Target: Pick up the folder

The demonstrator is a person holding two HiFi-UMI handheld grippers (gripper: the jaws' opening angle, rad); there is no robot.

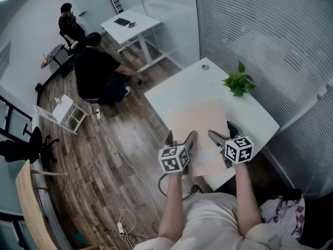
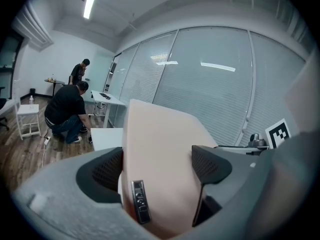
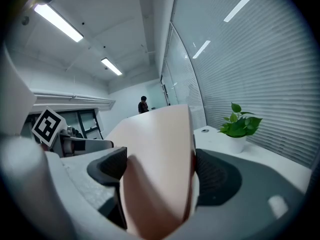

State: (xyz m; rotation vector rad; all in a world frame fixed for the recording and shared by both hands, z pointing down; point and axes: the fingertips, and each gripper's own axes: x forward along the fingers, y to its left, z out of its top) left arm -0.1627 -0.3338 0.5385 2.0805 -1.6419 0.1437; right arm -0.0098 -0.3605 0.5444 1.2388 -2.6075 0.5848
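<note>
Folder (image 1: 199, 132): pale pink, flat, positioned over the near half of the white tabletop (image 1: 255, 113), with its near edge toward the person holding it. It cannot be determined whether its underside touches the tabletop.

Left hand-held gripper (image 1: 180, 138): jaws closed on the near left part of the folder. In the left gripper view the folder (image 2: 160, 154) fills the gap between both dark pads, and a small metal clip (image 2: 140, 208) sits on its surface close to the gripper body.

Right hand-held gripper (image 1: 223, 133): jaws closed on the near right part of the folder. The right gripper view shows the sheet (image 3: 160, 154) clamped between its pads.

Potted plant (image 1: 239, 82): stands on the far right of the tabletop, apart from the folder.

Background: a person in dark clothes (image 1: 96, 69) crouches on the wooden floor (image 1: 104, 155), near a second white table (image 1: 130, 24).
</note>
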